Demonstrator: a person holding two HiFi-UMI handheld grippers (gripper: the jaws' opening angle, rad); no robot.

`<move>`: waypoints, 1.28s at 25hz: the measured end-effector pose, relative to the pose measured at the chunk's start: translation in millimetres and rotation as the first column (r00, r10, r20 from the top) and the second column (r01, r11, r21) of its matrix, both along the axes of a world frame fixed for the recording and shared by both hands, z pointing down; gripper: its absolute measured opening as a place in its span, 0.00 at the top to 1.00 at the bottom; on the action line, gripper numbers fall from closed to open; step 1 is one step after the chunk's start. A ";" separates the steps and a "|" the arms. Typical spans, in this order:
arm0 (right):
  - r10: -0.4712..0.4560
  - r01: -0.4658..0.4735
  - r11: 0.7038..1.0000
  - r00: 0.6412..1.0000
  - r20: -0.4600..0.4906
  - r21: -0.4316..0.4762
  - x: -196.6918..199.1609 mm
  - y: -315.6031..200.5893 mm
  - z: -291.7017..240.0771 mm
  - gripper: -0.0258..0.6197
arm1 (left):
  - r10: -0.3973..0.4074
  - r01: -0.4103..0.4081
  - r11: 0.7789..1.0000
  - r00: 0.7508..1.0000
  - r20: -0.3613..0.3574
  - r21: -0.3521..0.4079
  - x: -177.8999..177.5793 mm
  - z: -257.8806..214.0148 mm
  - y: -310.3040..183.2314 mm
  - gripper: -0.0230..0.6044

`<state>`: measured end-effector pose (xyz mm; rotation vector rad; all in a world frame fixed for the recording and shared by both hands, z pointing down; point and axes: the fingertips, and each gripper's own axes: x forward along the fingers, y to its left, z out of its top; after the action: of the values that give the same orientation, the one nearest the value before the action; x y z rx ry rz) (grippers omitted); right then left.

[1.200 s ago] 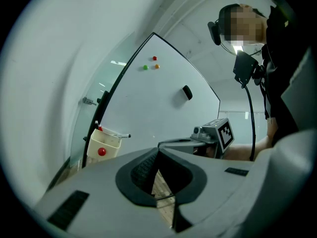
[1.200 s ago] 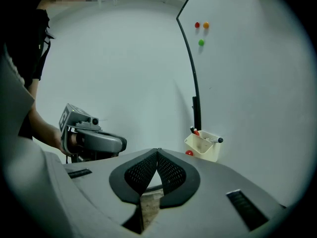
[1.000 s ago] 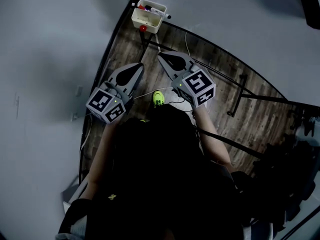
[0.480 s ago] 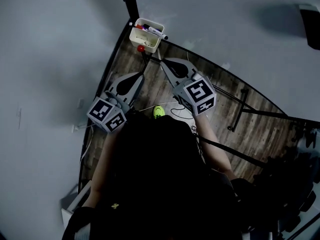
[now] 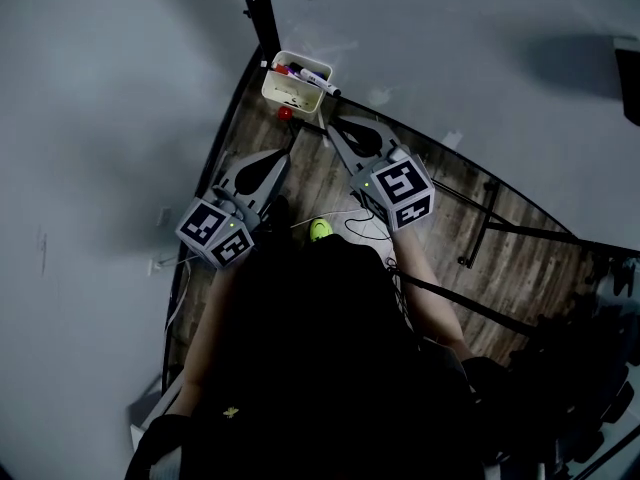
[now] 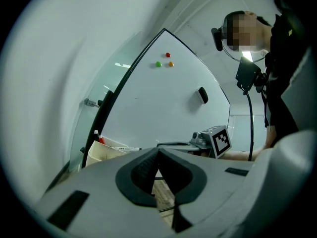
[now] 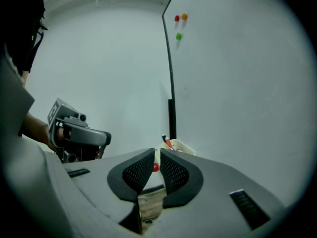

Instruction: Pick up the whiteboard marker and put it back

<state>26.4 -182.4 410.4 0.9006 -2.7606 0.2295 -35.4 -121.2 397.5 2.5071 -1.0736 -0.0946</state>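
Left gripper (image 5: 281,158): clenched, empty. Right gripper (image 5: 331,123): jaws just opening, narrow gap, nothing between. White whiteboard marker (image 5: 318,77) lies in cream plastic tray (image 5: 290,96) (far end, just beyond the right gripper).

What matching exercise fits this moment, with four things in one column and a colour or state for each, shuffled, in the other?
Things:
1. left gripper
2. right gripper
3. tray
4. eraser

Colour or state:
a. cream, holding markers
b. jaws closed together
c. black, stuck on the whiteboard
d. jaws a little apart, empty

Pairs: 1-b, 2-d, 3-a, 4-c.

The right gripper's jaws have just been opening, with nothing between them.
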 end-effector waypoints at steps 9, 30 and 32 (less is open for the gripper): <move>0.040 -0.040 0.999 0.999 -0.020 -0.010 -12.0 -30.5 6.8 0.79 | 0.064 -0.064 0.998 0.998 -0.004 -0.028 -8.9 8.9 -25.9 0.94; 0.083 -0.086 0.992 0.996 -0.040 -0.091 -13.6 -78.7 38.1 0.59 | 0.068 -0.067 0.994 0.998 -0.001 -0.088 -25.5 14.7 -46.6 0.94; 0.088 -0.092 0.990 0.995 -0.041 -0.106 -13.6 -81.8 42.6 0.59 | 0.072 -0.072 0.993 0.997 0.001 -0.093 -26.6 15.5 -47.5 0.94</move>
<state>12.8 -264.2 453.0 0.9924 -2.6491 0.3709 -62.0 -168.6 413.0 2.4598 -0.9656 -0.0182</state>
